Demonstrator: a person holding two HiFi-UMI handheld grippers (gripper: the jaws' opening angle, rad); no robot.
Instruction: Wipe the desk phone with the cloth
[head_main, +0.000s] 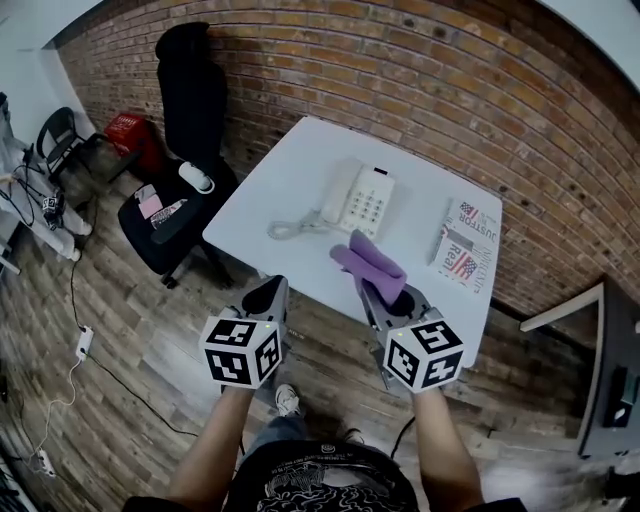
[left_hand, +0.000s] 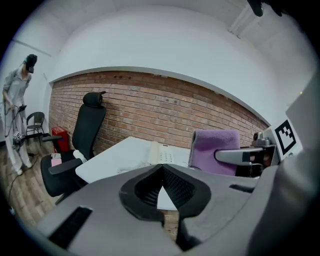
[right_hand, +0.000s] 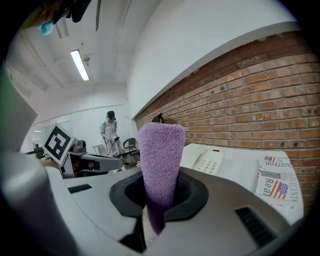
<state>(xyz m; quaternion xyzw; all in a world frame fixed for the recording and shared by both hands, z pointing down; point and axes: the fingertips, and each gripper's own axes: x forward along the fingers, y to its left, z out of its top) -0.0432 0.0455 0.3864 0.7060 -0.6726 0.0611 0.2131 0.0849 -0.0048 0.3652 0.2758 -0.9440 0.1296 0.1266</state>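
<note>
**Cloth gripped, phone not yet touched**

The right tongs (right_hand: 159, 197) were clamped on a purple cloth (right_hand: 160, 155), which stood up out of the jaws as a folded, fluffy tongue. The left tongs (left_hand: 161, 169) were closed, tips meeting, with nothing between them. Both hung side by side in the air, short of the near edge of the white table (head_main: 270, 190).

Ahead of the right tongs, just past the cloth's tip, lay the desk phone (head_main: 358, 200), its handset on the cradle. Its curly cord (head_main: 292, 228) trailed toward the left tongs' side. Off to the right of the right tongs sat a stack of newspapers (head_main: 466, 245). Out beyond the left tongs stood a black office chair (head_main: 185, 190).

By the look of it, the cloth was picked up and the wiping itself had not begun. The next move would call for carrying the right tongs forward and down until the cloth lay on the phone's top. The left tongs might need to steady the phone's body so it did not slide
</note>
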